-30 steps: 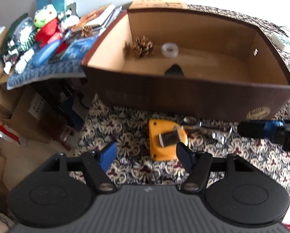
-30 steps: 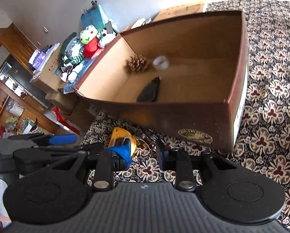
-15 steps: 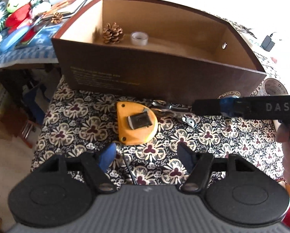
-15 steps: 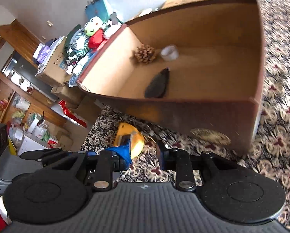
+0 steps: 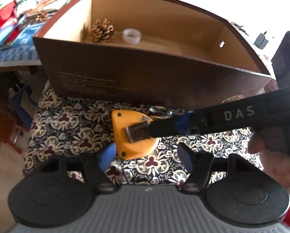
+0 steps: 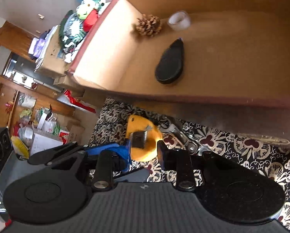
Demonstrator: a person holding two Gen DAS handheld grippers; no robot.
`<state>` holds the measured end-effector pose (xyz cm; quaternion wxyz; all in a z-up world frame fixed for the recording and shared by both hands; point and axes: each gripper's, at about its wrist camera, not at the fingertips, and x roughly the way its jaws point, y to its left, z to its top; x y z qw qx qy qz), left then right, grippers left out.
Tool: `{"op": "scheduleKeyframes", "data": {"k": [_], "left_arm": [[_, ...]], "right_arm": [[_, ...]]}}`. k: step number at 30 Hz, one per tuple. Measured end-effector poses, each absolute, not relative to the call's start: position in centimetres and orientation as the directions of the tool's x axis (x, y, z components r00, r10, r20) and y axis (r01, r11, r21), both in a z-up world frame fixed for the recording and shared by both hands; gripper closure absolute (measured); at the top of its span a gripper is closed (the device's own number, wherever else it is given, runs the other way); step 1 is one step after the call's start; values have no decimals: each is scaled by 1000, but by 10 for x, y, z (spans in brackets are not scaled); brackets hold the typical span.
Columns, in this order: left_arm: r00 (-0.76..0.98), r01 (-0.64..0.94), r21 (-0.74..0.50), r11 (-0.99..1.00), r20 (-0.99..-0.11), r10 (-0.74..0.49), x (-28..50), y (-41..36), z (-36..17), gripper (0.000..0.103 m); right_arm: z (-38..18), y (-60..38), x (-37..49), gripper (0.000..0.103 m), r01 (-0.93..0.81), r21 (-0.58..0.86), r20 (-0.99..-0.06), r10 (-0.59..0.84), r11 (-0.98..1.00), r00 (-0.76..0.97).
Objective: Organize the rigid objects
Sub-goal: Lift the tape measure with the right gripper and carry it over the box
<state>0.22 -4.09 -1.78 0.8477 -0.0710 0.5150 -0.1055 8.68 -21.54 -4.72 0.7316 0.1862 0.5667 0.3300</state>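
A yellow tape measure [image 5: 125, 136] with a metal belt clip lies on the patterned cloth in front of the brown box [image 5: 145, 77]. My left gripper [image 5: 146, 155] is open, just short of the tape measure, its blue pad beside the yellow edge. My right gripper [image 6: 144, 149] reaches in from the right of the left wrist view, its tips over the clip. Its jaws are opening, with the tape measure [image 6: 145, 155] in the gap beyond them and no pad pressing on it. A metal wrench [image 6: 181, 136] lies right of the tape measure, partly hidden in the left wrist view.
Inside the box are a pine cone [image 6: 148, 25], a clear tape roll [image 6: 179, 20] and a flat black object [image 6: 170, 62]. Plush toys [image 5: 1, 9] and books pile up at the left. A hand [image 5: 271, 161] holds the right gripper. The table edge drops off at the left.
Both grippers have come down and tilted toward the tape measure. The right gripper swung leftward until its tips are over the clip, and its jaws stand a little wider.
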Motion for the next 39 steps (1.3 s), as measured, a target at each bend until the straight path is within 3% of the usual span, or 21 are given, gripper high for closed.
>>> {"op": "scheduleKeyframes", "data": {"k": [28,32,39], "left_arm": [[467,139,-177,974,-856,-222,25,-39,-37,36],[478,131,-156,979,-855,-200,22,-39,-36,48],[478,165,-118,979,-859,-184,6,-50,-24,49]], "right_arm": [[-55,-201,91,87,-229,640,-725,675,733,138],[-54,-202,89,90,-247,636,-725,676,731,134],[-41,-203,78,90,-314,615,-733,671,724,112]]}}
